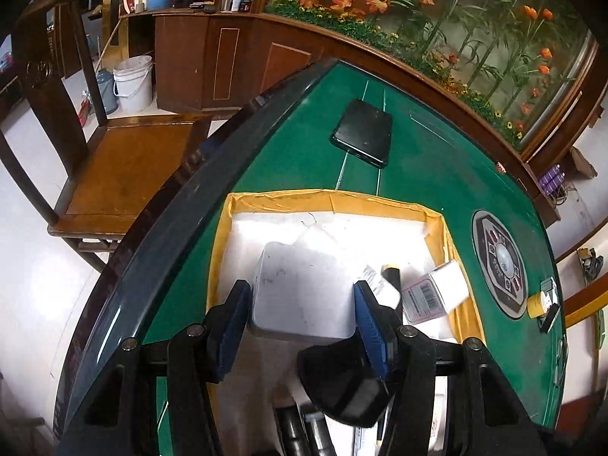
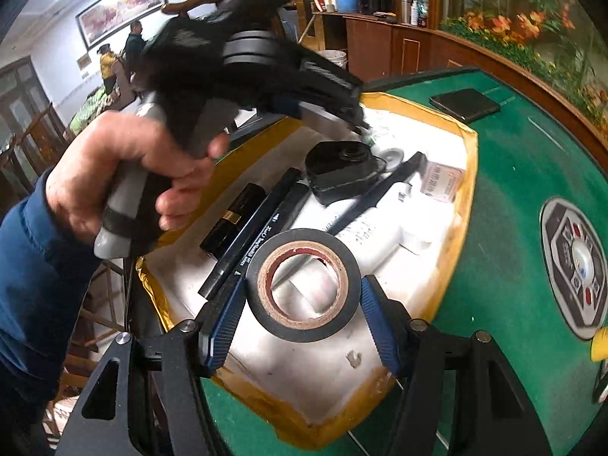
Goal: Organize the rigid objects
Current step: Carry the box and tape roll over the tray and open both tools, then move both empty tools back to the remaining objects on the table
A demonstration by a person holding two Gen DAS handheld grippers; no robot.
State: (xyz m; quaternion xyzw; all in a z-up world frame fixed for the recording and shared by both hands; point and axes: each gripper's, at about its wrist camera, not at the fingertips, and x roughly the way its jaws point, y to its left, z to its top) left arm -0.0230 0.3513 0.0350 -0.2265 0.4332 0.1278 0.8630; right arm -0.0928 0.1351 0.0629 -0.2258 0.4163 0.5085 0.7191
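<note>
My left gripper [image 1: 300,293] is shut on a grey-white square box [image 1: 304,273], its blue pads pressing both sides. It hangs over a white foam tray with a yellow taped rim [image 1: 330,198]. In the right wrist view my right gripper [image 2: 303,285] is shut on a black tape roll [image 2: 304,244] just above the near part of the same tray [image 2: 469,174]. The left gripper [image 2: 342,114] shows there blurred, held by a hand [image 2: 125,174] over the tray's far side. The tray holds a black camera-like block [image 2: 342,171], black markers [image 2: 266,224], a black tube [image 2: 231,216] and a small labelled box [image 2: 440,180].
The tray lies on a green felt table [image 2: 513,197] with a round control panel [image 2: 577,266] set in it. A flat black device [image 1: 364,133] lies farther back. A wooden chair [image 1: 125,167] and a white bucket [image 1: 133,79] stand to the left. Two people stand far off.
</note>
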